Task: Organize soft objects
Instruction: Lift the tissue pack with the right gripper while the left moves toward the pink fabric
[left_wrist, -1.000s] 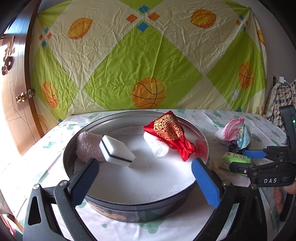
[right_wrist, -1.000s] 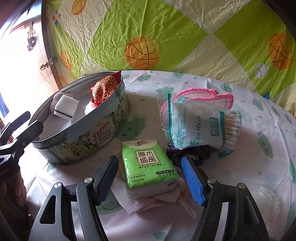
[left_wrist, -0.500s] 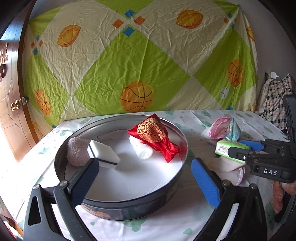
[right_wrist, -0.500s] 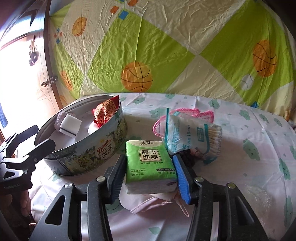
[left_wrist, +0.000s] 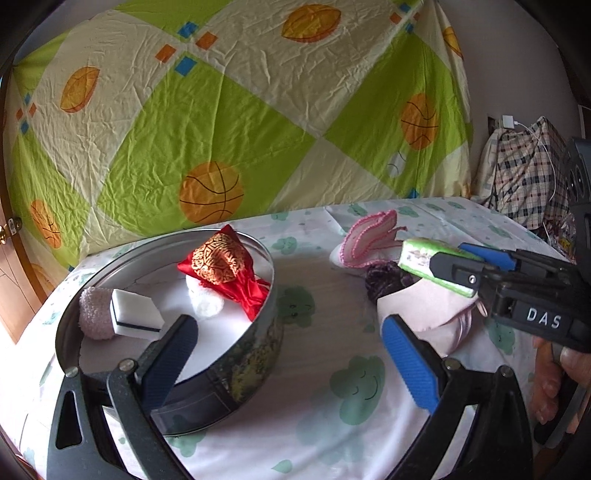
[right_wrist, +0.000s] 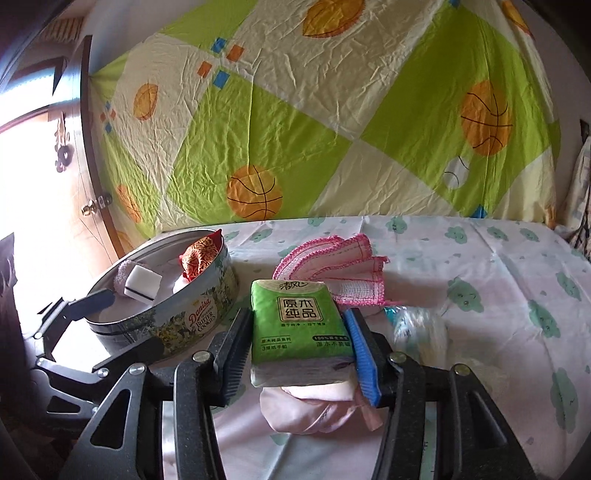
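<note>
My right gripper (right_wrist: 295, 339) is shut on a green tissue pack (right_wrist: 297, 325) and holds it lifted above a pale pink cloth (right_wrist: 314, 410). The pack also shows in the left wrist view (left_wrist: 436, 267), between the right gripper's fingers. The round cookie tin (right_wrist: 192, 314) stands to the left and holds a red and gold pouch (left_wrist: 221, 260), a white sponge (left_wrist: 135, 314), a pink fuzzy ball (left_wrist: 94, 314) and a white puff (left_wrist: 207, 302). My left gripper (left_wrist: 288, 362) is open and empty, its left finger over the tin's near rim (left_wrist: 236, 354).
A pink-edged cloth stack (right_wrist: 340, 269) lies behind the tissue pack. A dark purple item (left_wrist: 388, 278) sits by the pink cloth. A clear bag of cotton swabs (right_wrist: 417, 328) lies to the right. A patterned sheet hangs at the back; a wooden door (right_wrist: 55, 184) is at left.
My right gripper closed on the tissue pack and lifted it off the pink cloth. The cotton swab bag slid off to the right. My left gripper shifted right, so the tin sits further left.
</note>
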